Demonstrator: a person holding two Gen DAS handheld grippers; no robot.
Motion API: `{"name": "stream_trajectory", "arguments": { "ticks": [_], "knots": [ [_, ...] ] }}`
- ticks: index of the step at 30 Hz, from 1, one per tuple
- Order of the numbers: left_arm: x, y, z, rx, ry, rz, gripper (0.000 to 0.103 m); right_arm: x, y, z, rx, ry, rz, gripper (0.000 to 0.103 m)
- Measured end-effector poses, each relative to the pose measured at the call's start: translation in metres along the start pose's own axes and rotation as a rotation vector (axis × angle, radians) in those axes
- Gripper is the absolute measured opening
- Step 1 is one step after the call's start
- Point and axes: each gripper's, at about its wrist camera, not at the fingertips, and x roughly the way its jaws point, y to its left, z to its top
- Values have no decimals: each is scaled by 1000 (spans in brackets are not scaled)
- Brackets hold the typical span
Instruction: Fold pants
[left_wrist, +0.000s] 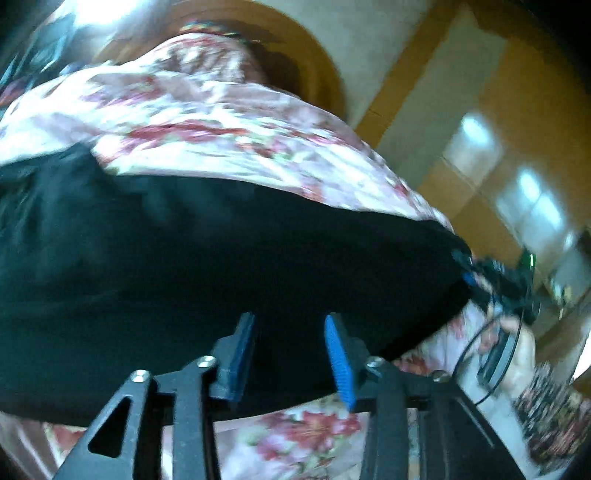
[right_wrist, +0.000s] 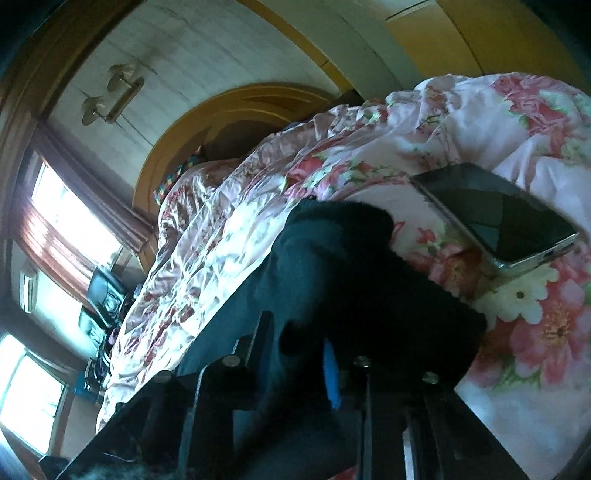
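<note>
Black pants on a floral bed — fold under way, both hand-held grippers at the cloth.

Pants (left_wrist: 207, 251): dark, spread across the bedspread (left_wrist: 192, 110), one end bunched near a phone (right_wrist: 495, 214) that lies on the covers. Left hand-held gripper (left_wrist: 291, 354): jaws apart, blue pads (left_wrist: 338, 358) clear of the cloth, nothing held, poised over the near edge. Right hand-held gripper (right_wrist: 295, 354): jaws drawn close around a thick fold of the pants, which fills the gap — apparently pinched. Advice: bring the left down squarely onto the hem, catch both layers, then carry the two ends together, keeping the edge taut and the fold clear of the phone.
</note>
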Motion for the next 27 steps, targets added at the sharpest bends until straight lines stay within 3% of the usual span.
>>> {"name": "stream_trajectory", "arguments": {
  "ticks": [1, 4, 10, 14, 15, 16, 20, 24, 27],
  "knots": [
    [5, -14, -1, 62, 11, -9, 54, 1, 0, 0, 1, 4, 1, 25],
    [20, -43, -6, 192, 85, -47, 56, 4, -3, -2, 18, 18, 5, 25],
    [45, -83, -10, 392, 102, 56, 56, 3, -7, -3, 49, 19, 24, 25],
    [58, -94, -11, 488, 101, 72, 56, 3, -5, -3, 33, 15, 22, 25],
    [60, -96, -11, 515, 97, 74, 52, 2, -3, -3, 25, 11, 17, 21],
    [62, -98, -13, 533, 94, 61, 32, 2, -2, -2, 15, 7, 12, 19],
    [60, -87, -7, 435, 95, -2, 10, -7, 7, -1, -32, -30, 17, 11],
    [50, -79, -2, 359, 79, -49, 7, -21, 18, -3, -87, -64, 25, 11],
    [37, -77, -1, 315, 55, -86, 7, -30, 17, -5, -53, -62, 34, 11]
  ]
}}
